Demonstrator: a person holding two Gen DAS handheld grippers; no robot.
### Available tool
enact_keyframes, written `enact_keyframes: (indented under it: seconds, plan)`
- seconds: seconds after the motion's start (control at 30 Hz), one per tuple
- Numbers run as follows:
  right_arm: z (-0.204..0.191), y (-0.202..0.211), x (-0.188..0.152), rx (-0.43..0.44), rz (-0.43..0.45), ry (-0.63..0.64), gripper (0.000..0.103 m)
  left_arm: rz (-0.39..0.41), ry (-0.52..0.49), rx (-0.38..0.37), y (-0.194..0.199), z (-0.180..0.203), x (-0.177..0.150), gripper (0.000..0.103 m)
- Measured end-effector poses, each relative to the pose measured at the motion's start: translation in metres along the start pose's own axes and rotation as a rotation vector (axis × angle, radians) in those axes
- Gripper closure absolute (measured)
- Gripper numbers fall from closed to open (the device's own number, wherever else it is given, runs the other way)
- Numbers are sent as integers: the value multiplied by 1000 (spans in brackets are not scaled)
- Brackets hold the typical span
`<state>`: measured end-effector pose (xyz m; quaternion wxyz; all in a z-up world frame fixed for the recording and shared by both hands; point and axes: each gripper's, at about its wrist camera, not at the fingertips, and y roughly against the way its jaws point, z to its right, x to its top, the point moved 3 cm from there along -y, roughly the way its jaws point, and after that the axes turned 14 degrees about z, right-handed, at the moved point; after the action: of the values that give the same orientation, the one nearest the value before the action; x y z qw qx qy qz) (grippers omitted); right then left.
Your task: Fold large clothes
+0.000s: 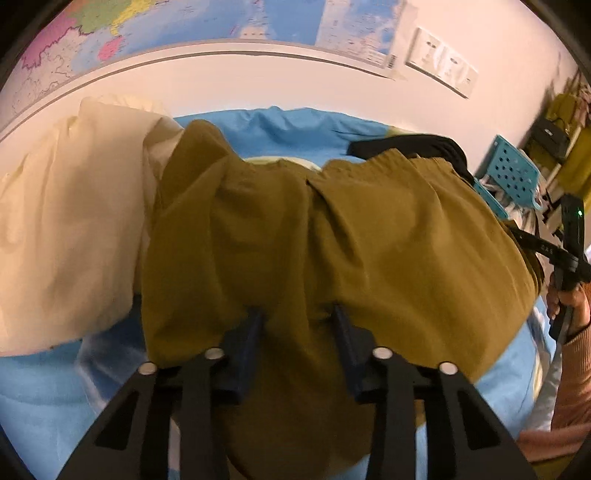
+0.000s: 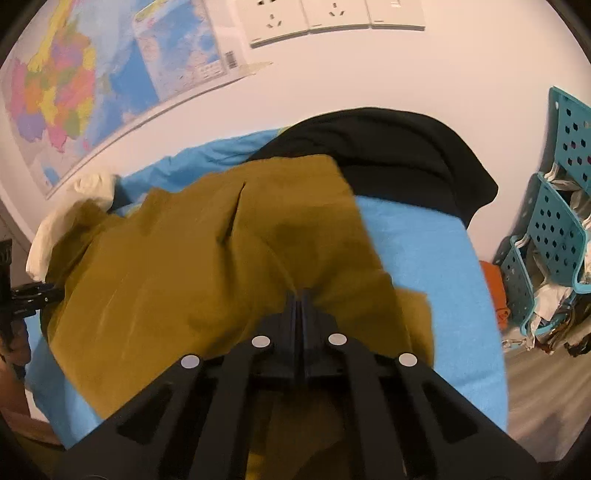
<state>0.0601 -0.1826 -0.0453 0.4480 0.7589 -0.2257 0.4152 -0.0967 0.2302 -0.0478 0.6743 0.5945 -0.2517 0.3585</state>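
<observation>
An olive-mustard garment [image 1: 332, 229] lies spread over the blue sheet [image 1: 44, 398] of a bed; it also shows in the right wrist view [image 2: 207, 258]. My left gripper [image 1: 299, 314] has its blue fingers [image 1: 251, 339] spread apart, with a fold of the garment hanging between them and their tips tucked under the cloth. My right gripper [image 2: 300, 295] is shut, its fingers pressed together on the garment's near edge. The right gripper also shows at the right edge of the left wrist view [image 1: 569, 258], held by a hand.
A cream garment [image 1: 74, 229] lies at the left and a black garment [image 2: 388, 155] at the far right of the bed. Teal perforated baskets [image 2: 554, 229] of clothes stand to the right. A wall with a map [image 2: 74, 85] and sockets [image 2: 332, 18] is behind.
</observation>
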Motion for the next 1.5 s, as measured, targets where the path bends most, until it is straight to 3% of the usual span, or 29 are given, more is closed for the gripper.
enact_keyframes:
  seconds: [0.07, 0.17, 0.23, 0.27, 0.33, 0.43, 0.57, 0.77, 0.87, 1.03, 1.07, 1.1, 1.13, 1.4, 1.5]
  plan:
    - [4, -5, 2, 10, -7, -38, 100, -12, 31, 13, -5, -10, 3, 87]
    - [4, -9, 0, -6, -21, -34, 99, -17, 65, 3, -9, -14, 7, 87]
    - [3, -5, 1, -9, -16, -62, 87, -2, 46, 5, -3, -10, 9, 87]
    - [3, -1, 4, -12, 3, -71, 80, -1, 47, -2, -4, -5, 10, 80]
    - [-2, 14, 13, -22, 61, -65, 50, 9, 36, -2, -2, 1, 11, 73]
    - [-15, 25, 22, -8, 107, -33, 46, 18, -4, 27, -1, 10, 12, 68]
    - [-45, 22, 25, 71, 90, 31, 39, 25, -25, 43, -2, 15, 12, 68]
    - [-65, -11, 18, 111, 16, 60, 42, 16, -21, 39, -8, 15, 10, 68]
    - [-70, -26, 15, 105, -21, 77, 49, 18, -30, 46, -10, 14, 10, 68]
    - [-72, -40, 19, 89, -43, 93, 74, 15, -45, 66, -16, 14, 12, 71]
    - [-72, -42, 20, 88, -45, 103, 79, 12, -42, 74, -18, 12, 13, 75]
    - [-72, -45, 22, 86, -43, 109, 91, 9, -41, 79, -20, 11, 14, 79]
    - [-71, -47, 23, 90, -46, 104, 93, 9, -40, 83, -21, 10, 15, 80]
    - [-63, -70, 19, 80, -103, 72, 92, -5, -16, 89, -38, 1, 23, 86]
    - [-62, -58, 22, 85, -78, 61, 81, 3, -35, 103, -33, 7, 22, 86]
